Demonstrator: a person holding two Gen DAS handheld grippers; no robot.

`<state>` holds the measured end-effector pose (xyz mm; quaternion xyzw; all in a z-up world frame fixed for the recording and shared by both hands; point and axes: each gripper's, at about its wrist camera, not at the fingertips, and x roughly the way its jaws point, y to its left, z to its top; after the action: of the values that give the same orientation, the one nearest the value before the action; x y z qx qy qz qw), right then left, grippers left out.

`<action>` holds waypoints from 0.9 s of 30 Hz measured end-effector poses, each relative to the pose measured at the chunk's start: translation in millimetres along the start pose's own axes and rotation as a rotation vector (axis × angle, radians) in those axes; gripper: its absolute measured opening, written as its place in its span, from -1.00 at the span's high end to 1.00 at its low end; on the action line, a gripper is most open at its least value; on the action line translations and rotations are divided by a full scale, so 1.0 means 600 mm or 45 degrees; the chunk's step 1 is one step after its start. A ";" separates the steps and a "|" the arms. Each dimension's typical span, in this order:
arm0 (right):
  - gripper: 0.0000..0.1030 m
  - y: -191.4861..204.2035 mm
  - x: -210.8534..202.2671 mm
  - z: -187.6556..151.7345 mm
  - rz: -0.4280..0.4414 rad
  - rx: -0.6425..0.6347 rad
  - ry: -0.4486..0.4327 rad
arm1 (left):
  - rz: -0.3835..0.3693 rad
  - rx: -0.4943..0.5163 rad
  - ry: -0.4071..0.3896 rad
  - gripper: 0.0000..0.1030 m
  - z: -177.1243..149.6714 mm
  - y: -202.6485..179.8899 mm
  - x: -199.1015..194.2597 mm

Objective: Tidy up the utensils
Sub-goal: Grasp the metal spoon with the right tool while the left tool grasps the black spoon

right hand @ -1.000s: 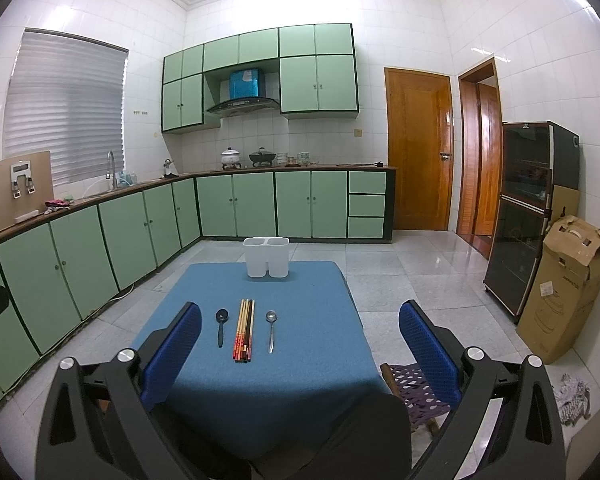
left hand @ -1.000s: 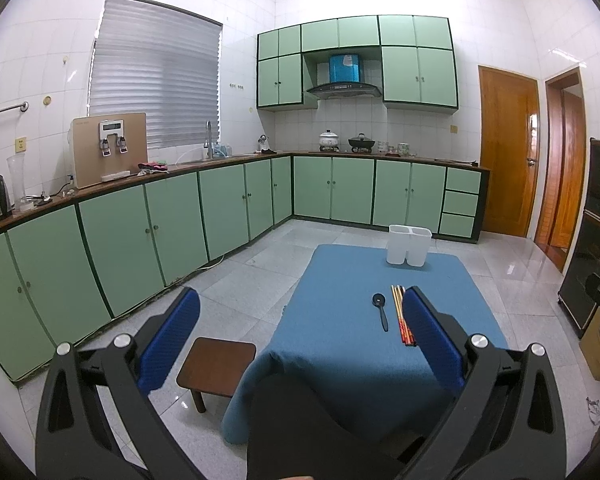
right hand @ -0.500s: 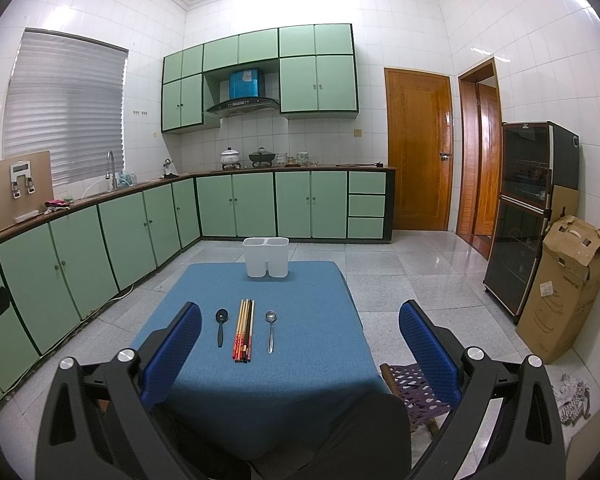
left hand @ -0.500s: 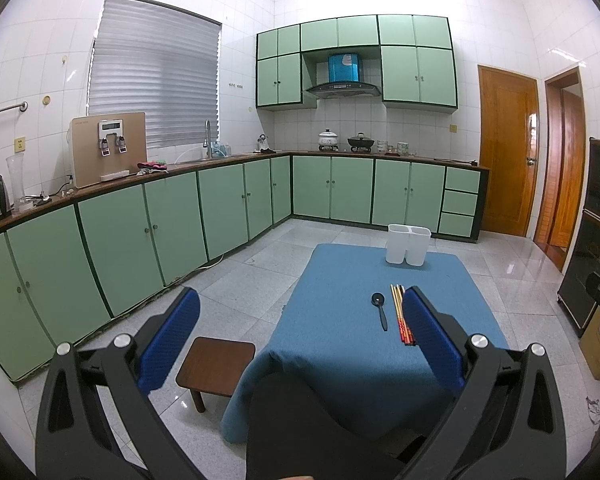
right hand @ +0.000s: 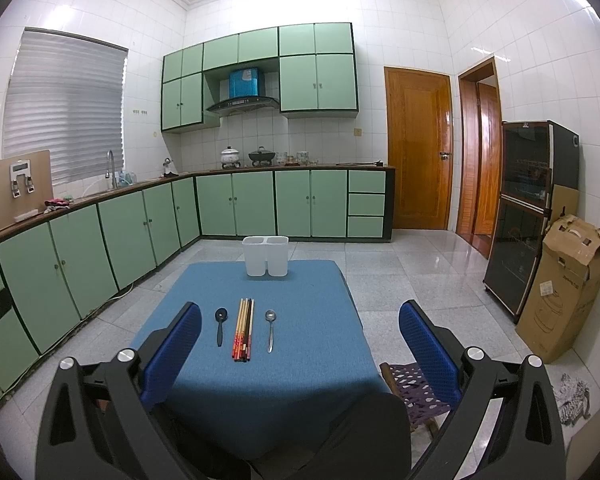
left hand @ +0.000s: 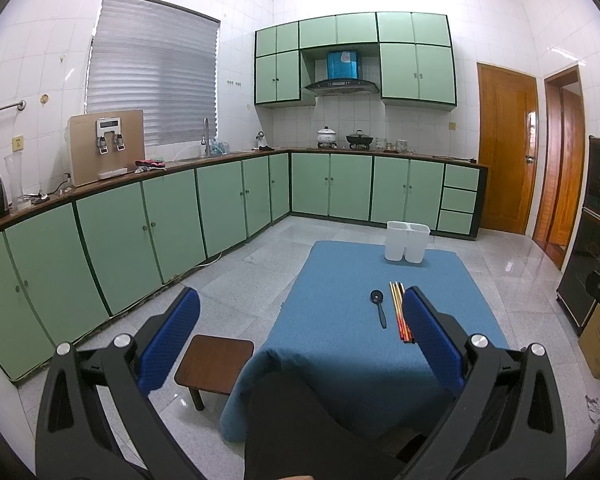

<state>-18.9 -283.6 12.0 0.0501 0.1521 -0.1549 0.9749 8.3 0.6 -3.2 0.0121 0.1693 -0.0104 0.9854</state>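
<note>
You held your left gripper (left hand: pixel 300 328) wide open and empty, short of the blue cloth-covered table (right hand: pixel 308 292). On that cloth, left to right, lay a black plastic spoon (right hand: pixel 220 325), a bundle of wooden chopsticks with red ends (right hand: pixel 243 329) and a shiny metal spoon (right hand: pixel 270 328), each apart from its neighbour. Beyond them, at the far edge, stood the white two-compartment plastic holder (right hand: pixel 265 255). Your right gripper (right hand: pixel 300 332) was likewise spread open, gripping nothing.
</note>
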 end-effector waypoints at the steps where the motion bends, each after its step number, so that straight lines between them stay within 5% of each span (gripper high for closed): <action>1: -0.88 -0.001 0.001 -0.001 -0.001 0.000 0.004 | -0.006 0.002 0.005 -0.90 -0.002 -0.002 0.004; 8: -0.88 -0.001 0.034 -0.006 -0.005 -0.009 0.055 | -0.079 0.020 0.098 -0.90 -0.012 -0.013 0.061; 13: -0.88 0.000 0.101 -0.017 -0.001 -0.020 0.152 | -0.211 0.013 0.293 -0.90 -0.034 -0.019 0.172; 18: -0.88 0.003 0.227 -0.053 0.024 -0.059 0.313 | -0.337 0.013 0.552 -0.90 -0.071 -0.037 0.334; 27: -0.88 0.036 0.483 -0.170 0.080 -0.133 0.631 | -0.330 0.104 0.836 -0.90 -0.182 -0.105 0.564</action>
<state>221.6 -331.5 -174.2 0.0408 0.3927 -0.0992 0.9134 289.1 -65.2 -220.5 0.0327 0.4766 -0.1376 0.8677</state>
